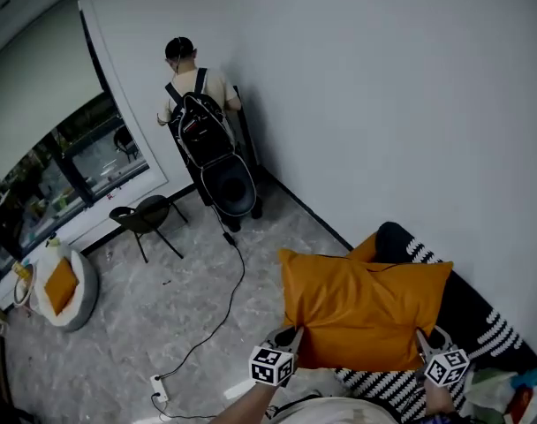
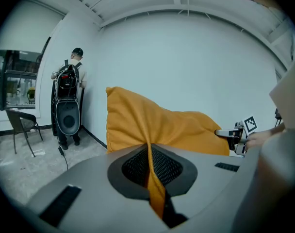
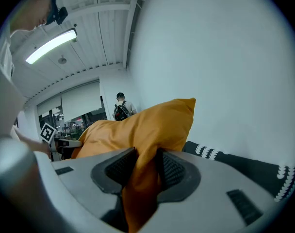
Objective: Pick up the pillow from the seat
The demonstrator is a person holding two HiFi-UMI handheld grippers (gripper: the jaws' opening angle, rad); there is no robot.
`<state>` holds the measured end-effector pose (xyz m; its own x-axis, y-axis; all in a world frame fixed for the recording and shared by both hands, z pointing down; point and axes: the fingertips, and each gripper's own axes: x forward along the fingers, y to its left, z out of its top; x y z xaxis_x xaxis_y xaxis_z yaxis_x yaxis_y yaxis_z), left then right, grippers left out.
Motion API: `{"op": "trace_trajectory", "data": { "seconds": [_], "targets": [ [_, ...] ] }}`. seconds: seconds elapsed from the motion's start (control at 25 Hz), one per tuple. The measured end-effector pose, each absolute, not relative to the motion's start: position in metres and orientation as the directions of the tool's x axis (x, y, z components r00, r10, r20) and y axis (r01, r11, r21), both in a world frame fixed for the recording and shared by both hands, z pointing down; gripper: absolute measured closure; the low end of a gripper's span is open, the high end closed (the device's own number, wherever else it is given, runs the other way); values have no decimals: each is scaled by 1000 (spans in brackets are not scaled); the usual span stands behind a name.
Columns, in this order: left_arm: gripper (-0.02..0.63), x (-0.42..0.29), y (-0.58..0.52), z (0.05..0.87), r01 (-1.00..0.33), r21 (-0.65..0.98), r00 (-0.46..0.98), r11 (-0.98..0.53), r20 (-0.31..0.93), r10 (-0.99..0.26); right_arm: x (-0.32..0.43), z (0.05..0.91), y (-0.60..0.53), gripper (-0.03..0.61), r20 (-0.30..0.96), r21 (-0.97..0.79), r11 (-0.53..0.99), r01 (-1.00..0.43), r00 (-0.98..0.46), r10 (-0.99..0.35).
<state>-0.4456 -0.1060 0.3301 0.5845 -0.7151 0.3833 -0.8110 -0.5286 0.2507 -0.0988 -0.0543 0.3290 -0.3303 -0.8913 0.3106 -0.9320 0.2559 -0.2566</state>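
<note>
Pillow (image 1: 361, 312) — seemingly aloft — in left gripper (image 1: 295, 332), right gripper (image 1: 420, 336).

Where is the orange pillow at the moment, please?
Head view, lower centre: the orange pillow, held by left gripper and right gripper above the striped seat.

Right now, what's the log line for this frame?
left tool: shut on pillow | right tool: shut on pillow | pillow: held above seat

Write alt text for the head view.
The left gripper and right gripper clamp the bottom corners of an orange pillow over a black, white-striped seat. Farther off, a person wearing a backpack faces the white wall near a black chair.
</note>
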Motion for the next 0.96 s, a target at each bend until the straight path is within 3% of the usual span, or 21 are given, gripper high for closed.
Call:
{"op": "trace_trajectory", "data": {
  "seconds": [0.96],
  "targets": [
    [597, -465, -91, 309, -809, 230, 588, -541, 331, -738, -116, 309, -40, 423, 279, -215, 266, -940, -320, -906]
  ]
}}
